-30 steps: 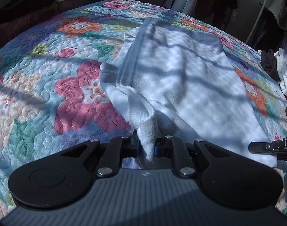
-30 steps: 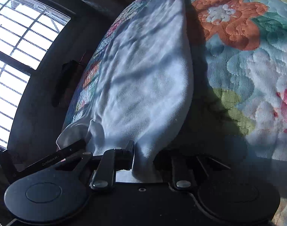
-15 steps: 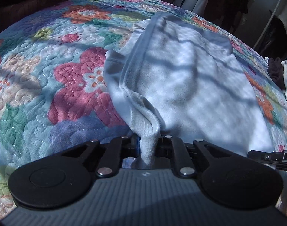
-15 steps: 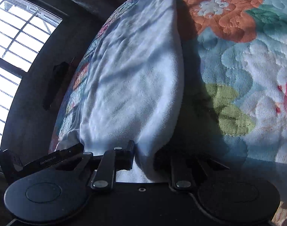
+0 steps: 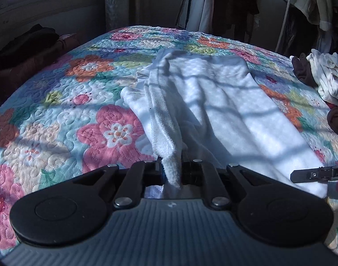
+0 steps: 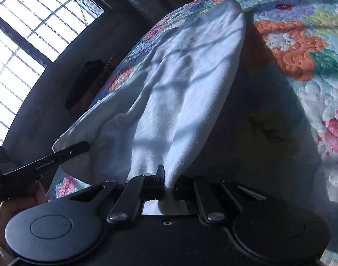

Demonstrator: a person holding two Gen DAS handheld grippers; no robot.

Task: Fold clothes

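Two grippers are clamped on one white fleece garment spread on the floral quilt.

Left gripper is closed on a bunched corner of the garment; right gripper is pinched on the opposite near corner, cloth stretched away over the bed toward the far edge. Window-bar shadows are cast across the fabric. A pile of pale crumpled clothes is seen at the right side of the bed, dark items beside the bed on the left, hanging clothes behind. A barred window is seen in the right wrist view.
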